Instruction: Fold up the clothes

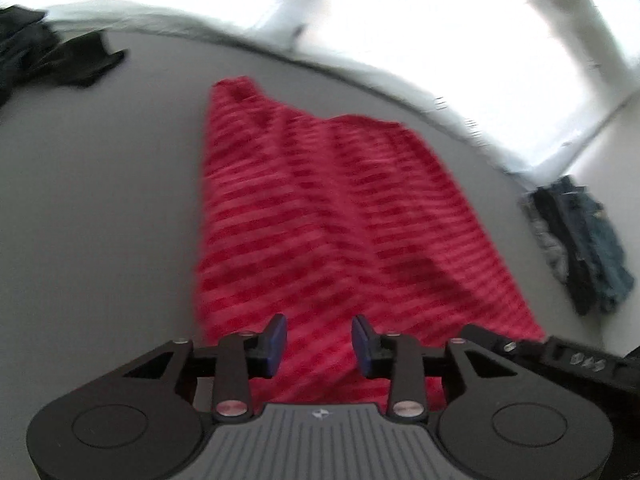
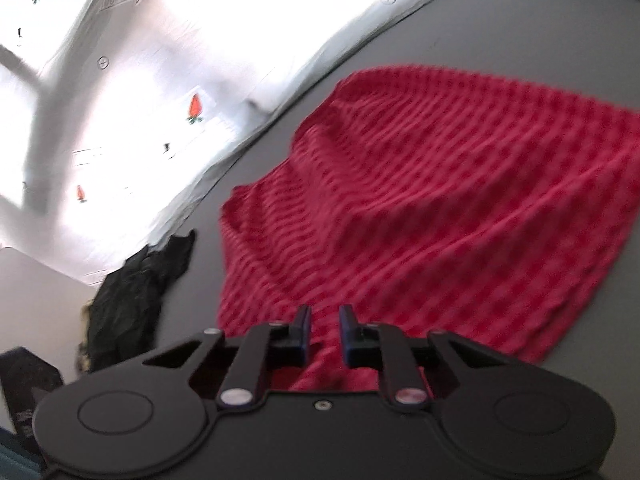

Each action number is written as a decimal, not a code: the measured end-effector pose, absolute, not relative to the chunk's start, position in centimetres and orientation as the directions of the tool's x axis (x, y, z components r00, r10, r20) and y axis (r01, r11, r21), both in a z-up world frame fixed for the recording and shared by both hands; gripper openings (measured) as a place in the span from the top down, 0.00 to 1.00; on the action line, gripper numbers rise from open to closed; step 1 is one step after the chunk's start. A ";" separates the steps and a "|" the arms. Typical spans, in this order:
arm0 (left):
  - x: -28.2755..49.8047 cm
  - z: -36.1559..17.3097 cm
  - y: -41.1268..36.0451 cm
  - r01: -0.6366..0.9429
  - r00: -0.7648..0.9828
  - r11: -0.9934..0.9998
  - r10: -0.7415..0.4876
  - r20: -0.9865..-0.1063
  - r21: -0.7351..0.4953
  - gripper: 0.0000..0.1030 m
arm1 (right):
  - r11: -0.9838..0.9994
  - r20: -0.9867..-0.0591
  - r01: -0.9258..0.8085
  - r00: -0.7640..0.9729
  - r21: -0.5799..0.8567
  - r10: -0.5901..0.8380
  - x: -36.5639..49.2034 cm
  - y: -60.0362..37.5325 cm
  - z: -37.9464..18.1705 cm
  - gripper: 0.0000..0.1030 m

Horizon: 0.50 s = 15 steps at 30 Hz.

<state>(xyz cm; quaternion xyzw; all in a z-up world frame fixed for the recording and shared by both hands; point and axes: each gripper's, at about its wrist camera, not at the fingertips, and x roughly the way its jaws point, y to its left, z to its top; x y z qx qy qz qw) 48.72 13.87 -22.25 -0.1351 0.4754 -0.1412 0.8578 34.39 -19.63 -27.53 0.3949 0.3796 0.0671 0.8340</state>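
My red striped garment lies rumpled on the grey table. My left gripper hovers over its near edge, pads apart, nothing pinched. My right gripper is narrower over the cloth; through the blur, I think a gap remains. A black garment lies beside it.

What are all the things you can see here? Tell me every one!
striped garment: one, red, spread in the middle of the grey surface.
dark clothes: one pile, black, far left in the left view.
blue-grey clothes: one pile, right edge.
white sheet: one, strawberry print, beyond the surface.
left tool: one, black, blue pads, open over the garment's near edge.
right tool: one, black, narrow gap over the garment.
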 end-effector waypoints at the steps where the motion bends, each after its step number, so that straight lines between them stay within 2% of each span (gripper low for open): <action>1: 48.6 -22.5 14.3 0.099 0.505 0.935 -0.343 -0.792 -0.341 0.63 | 0.658 -0.572 0.190 0.698 0.728 0.431 34.7 -19.4 -27.9 0.84; 4: 48.1 -23.3 15.1 0.069 0.490 0.953 -0.291 -0.822 -0.296 0.63 | 0.600 -0.550 0.202 0.683 0.775 0.481 35.9 -18.7 -29.1 0.83; 9: 47.7 -24.9 16.2 0.026 0.457 0.944 -0.304 -0.836 -0.330 0.64 | 0.555 -0.569 0.259 0.648 0.790 0.507 37.5 -18.4 -30.8 0.76; 15: 47.6 -25.3 17.0 0.035 0.453 0.928 -0.345 -0.822 -0.370 0.63 | 0.642 -0.629 0.243 0.610 0.727 0.482 39.0 -17.4 -31.1 0.72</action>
